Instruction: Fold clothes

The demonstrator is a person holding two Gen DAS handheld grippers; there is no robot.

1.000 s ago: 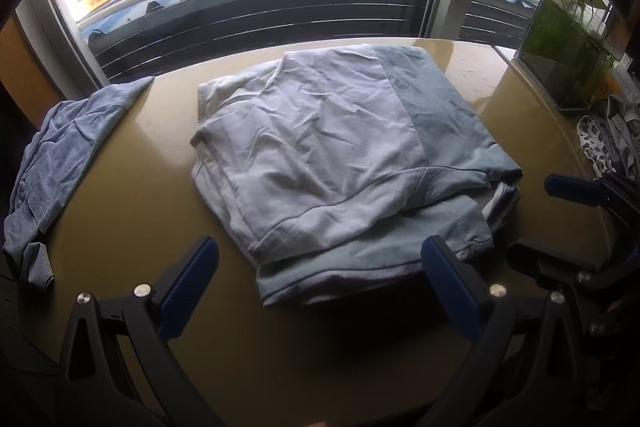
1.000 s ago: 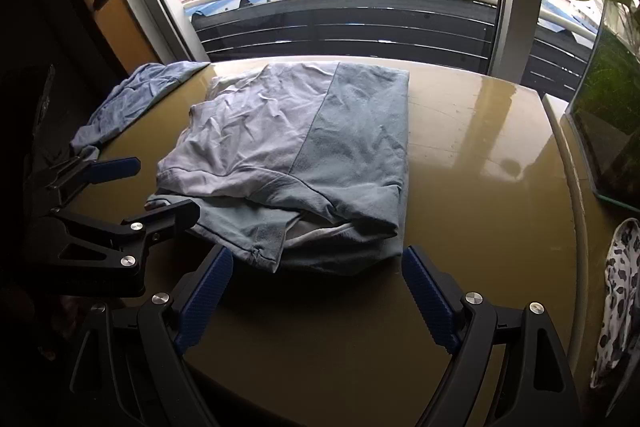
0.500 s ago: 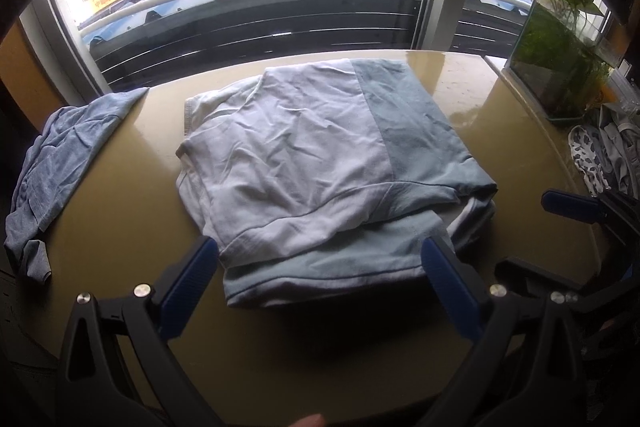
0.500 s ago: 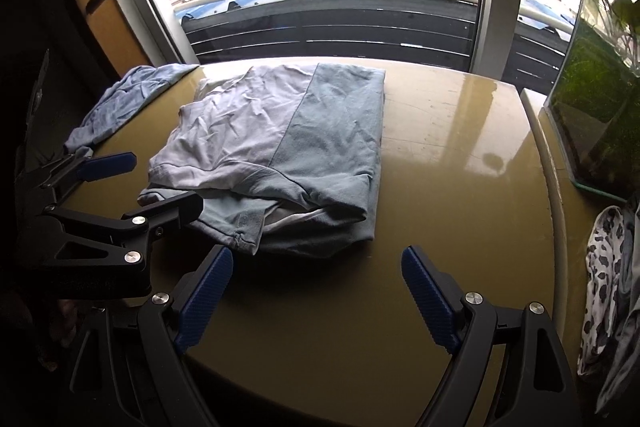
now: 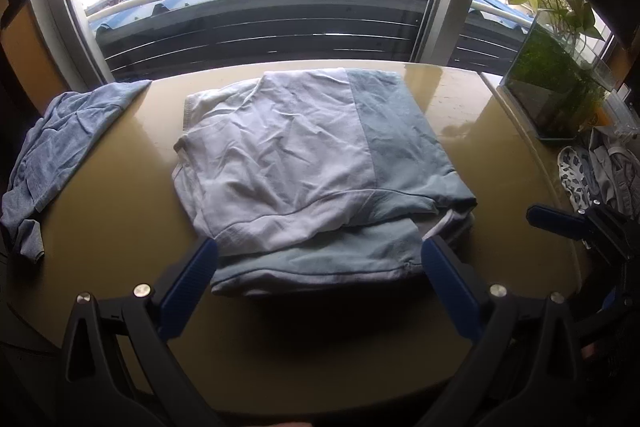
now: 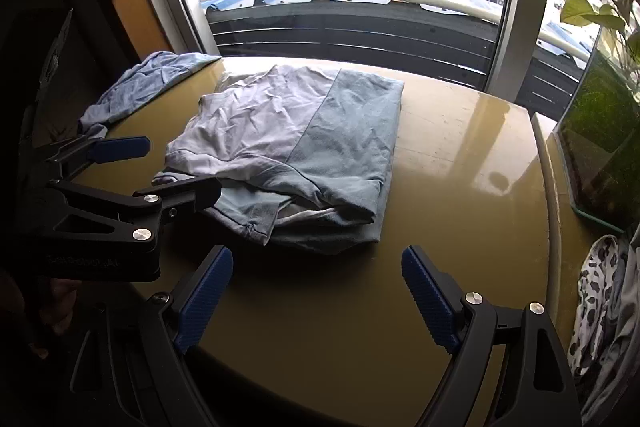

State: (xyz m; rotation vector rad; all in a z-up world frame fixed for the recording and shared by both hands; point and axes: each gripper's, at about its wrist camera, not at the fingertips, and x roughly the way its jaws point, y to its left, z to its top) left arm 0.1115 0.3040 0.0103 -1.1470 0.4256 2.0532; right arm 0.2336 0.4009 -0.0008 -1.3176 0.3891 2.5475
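Left wrist view: the left gripper (image 5: 319, 259) is spread wide w/ nothing held. Its blue pads (image 5: 188, 293) sit either side of the near hem of the folded garment (image 5: 312, 163), at the cloth's corners; can't tell if they touch it. The garment is a two-tone piece, pale grey on the left and blue-grey on the right, folded into a rough rectangle, lying mid-table on the glossy olive table (image 5: 120, 211). A second blue garment (image 5: 60, 139) lies crumpled at the table's left edge, partly hanging off, well apart from the folded one. Far right: a glass tank w/ plants (image 5: 556, 83) by the window, and spotted cloth (image 5: 576, 175) below it. The right gripper's blue fingertip pokes in at the right edge.

Right wrist view: the right gripper (image 6: 316, 283) is also wide open, empty, above bare table near the folded garment's (image 6: 304, 147) front right corner, not touching it. The left gripper (image 6: 176, 167) shows from the side at left, jaws apart, its nearer finger over the garment's near left corner. Blue garment (image 6: 148, 87) at far left.
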